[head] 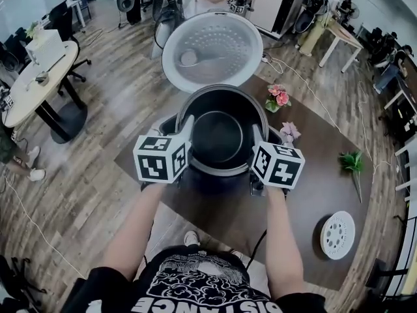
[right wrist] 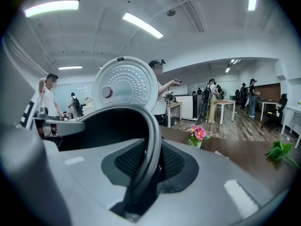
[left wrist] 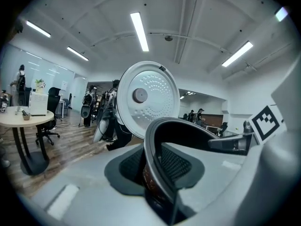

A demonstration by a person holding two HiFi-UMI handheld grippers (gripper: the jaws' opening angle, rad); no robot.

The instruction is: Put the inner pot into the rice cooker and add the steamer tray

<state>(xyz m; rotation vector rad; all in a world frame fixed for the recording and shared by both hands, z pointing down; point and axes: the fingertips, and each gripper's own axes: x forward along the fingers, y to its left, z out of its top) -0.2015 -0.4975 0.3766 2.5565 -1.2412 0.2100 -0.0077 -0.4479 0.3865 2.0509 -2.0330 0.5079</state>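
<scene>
Head view: the left gripper [head: 188,130] and right gripper [head: 257,137] pinch opposite sides of the inner pot [head: 220,134], keeping it level in the mouth of the rice cooker [head: 215,180] at the table's [head: 306,194] middle. Whether it is seated I cannot tell. The lid [head: 212,49] stands tipped back, out of the way. The steamer tray [head: 338,235] waits near the table's near right corner.

Left gripper view: the jaws clamp the rim [left wrist: 157,147].

Right gripper view: these jaws likewise bite the rim [right wrist: 149,145], sharing the load.
</scene>
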